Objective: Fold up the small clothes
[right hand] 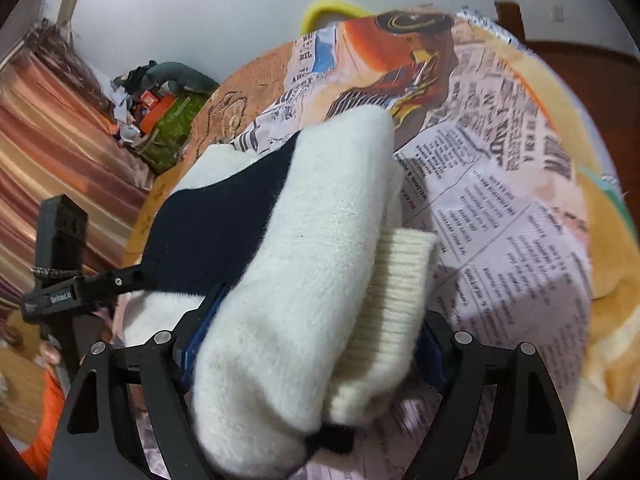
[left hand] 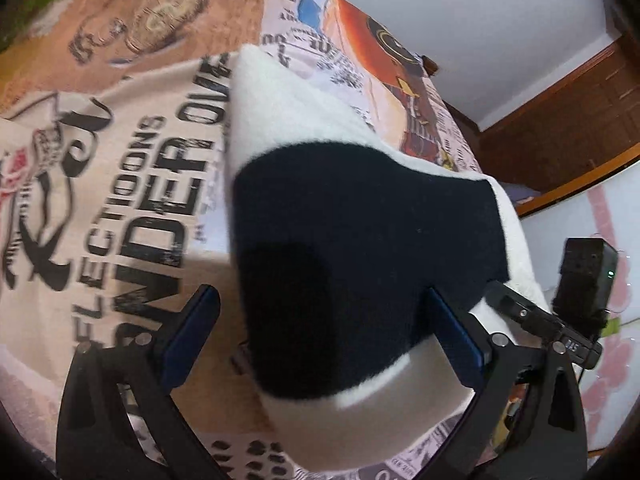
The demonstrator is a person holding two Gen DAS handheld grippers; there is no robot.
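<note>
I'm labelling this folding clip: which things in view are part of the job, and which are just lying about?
Part of the job:
- white and navy fuzzy garment, with its ribbed cuff
- right gripper, shut on it
- left gripper, open, jaws either side of it

Just lying about:
- newspaper-print blanket underneath
- striped curtain
- clutter pile by the wall
- wooden door

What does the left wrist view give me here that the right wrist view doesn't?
Only the left wrist view shows the large black lettering on the printed blanket and the left gripper with its jaws spread wide, the garment's dark patch lying between them.

Only the right wrist view shows the ribbed cream cuff, the striped curtain, and the right gripper closed on the garment.

Both show the white and navy fleece garment lying on the printed blanket, and each view catches the other gripper at its edge.
</note>
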